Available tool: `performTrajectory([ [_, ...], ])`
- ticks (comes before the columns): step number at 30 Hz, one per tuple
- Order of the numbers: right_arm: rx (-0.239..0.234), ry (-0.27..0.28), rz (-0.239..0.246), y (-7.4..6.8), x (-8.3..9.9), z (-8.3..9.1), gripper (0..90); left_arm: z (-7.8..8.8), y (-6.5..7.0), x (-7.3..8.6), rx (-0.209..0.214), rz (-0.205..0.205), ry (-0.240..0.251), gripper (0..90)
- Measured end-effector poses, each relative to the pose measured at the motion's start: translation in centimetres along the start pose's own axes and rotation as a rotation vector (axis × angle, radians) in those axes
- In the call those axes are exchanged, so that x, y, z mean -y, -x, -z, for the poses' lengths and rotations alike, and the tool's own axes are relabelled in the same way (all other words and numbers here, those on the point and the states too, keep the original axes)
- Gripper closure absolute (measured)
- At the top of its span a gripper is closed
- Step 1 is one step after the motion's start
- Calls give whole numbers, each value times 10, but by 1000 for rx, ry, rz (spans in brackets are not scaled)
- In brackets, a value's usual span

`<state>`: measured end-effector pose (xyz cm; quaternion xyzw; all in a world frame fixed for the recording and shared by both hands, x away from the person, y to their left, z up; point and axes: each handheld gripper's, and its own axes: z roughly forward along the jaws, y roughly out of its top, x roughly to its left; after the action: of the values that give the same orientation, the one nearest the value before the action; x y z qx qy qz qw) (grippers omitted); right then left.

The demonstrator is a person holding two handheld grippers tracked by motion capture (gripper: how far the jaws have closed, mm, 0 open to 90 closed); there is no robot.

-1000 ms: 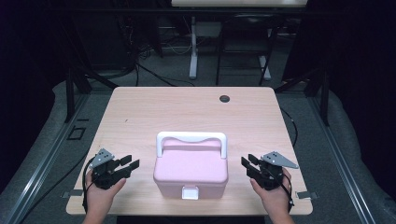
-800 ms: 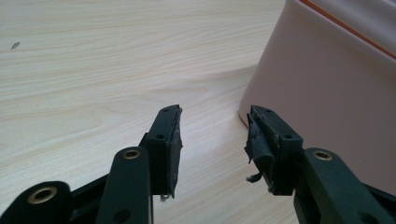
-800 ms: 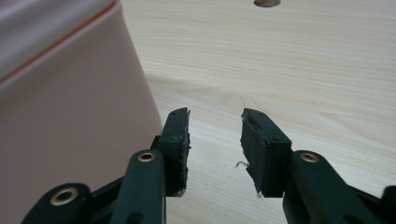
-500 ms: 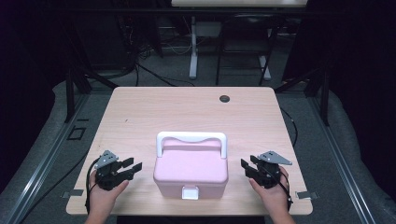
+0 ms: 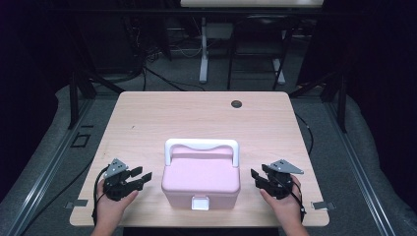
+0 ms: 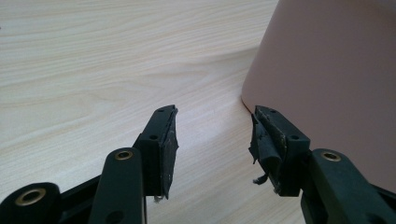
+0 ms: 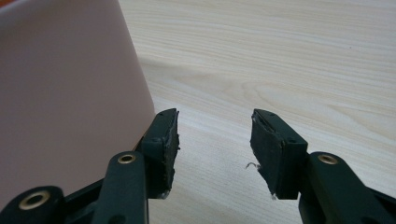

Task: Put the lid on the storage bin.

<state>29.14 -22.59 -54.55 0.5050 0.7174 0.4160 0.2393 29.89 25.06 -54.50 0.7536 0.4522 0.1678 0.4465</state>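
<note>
I see the pink box (image 5: 201,179) with its white handle (image 5: 201,145) standing at the near middle of the wooden table (image 5: 196,115), lid down, white latch (image 5: 199,202) facing me. My left gripper (image 5: 138,178) rests just beside its left wall, my right gripper (image 5: 257,177) just beside its right wall. Both pairs of jaws stand spread and have just been opening, with only bare tabletop between them. A dark round grommet (image 5: 236,103) lies at the far edge.
</note>
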Motion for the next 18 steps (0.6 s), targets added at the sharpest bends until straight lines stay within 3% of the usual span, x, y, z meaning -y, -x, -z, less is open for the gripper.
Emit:
performTrajectory([
  [18, 12, 4, -10, 1, 1, -1, 496, -3, 1, 0, 2, 12, 0, 485],
])
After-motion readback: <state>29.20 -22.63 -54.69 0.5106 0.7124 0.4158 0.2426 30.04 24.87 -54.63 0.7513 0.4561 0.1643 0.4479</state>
